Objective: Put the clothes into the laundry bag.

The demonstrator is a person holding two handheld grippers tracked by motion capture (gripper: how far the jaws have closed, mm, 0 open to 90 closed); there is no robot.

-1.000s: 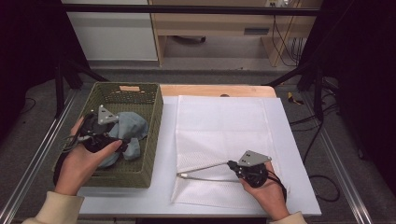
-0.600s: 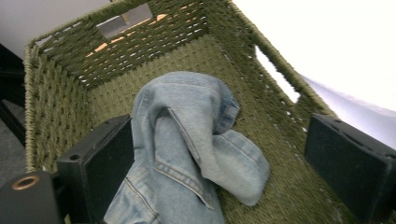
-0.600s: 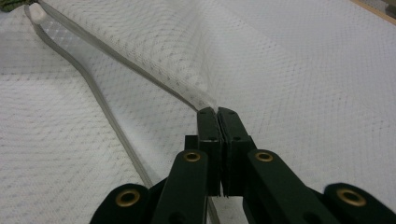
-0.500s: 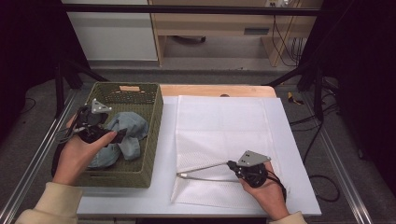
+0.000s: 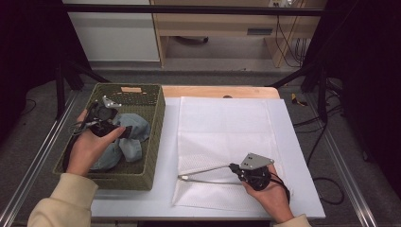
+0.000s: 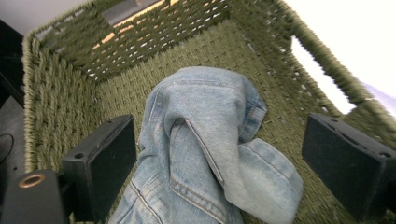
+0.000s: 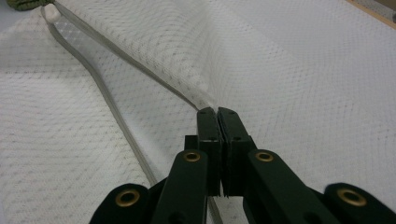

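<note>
A crumpled pair of light blue jeans (image 5: 135, 139) (image 6: 205, 121) lies in a green woven basket (image 5: 158, 123) (image 6: 60, 93) at the table's left. My left gripper (image 5: 124, 132) (image 6: 219, 140) hangs inside the basket with its jaws open on either side of the jeans, the pads apart from the cloth. A white mesh bag (image 5: 227, 127) (image 7: 303, 70) lies flat at the table's middle. My right gripper (image 5: 234, 166) (image 7: 217, 112) is shut on the bag's near edge and holds that edge slightly lifted.
The white table top (image 5: 163, 198) ends close to the person at the front. A wooden strip (image 5: 213, 91) runs behind the bag. Cables (image 5: 321, 184) lie on the floor to the right, and dark stand legs (image 5: 61, 80) rise at the left.
The left hand has shifted its gripper a little within the basket, toward the far side and lower over the jeans. The right gripper and the bag edge have stayed put.
</note>
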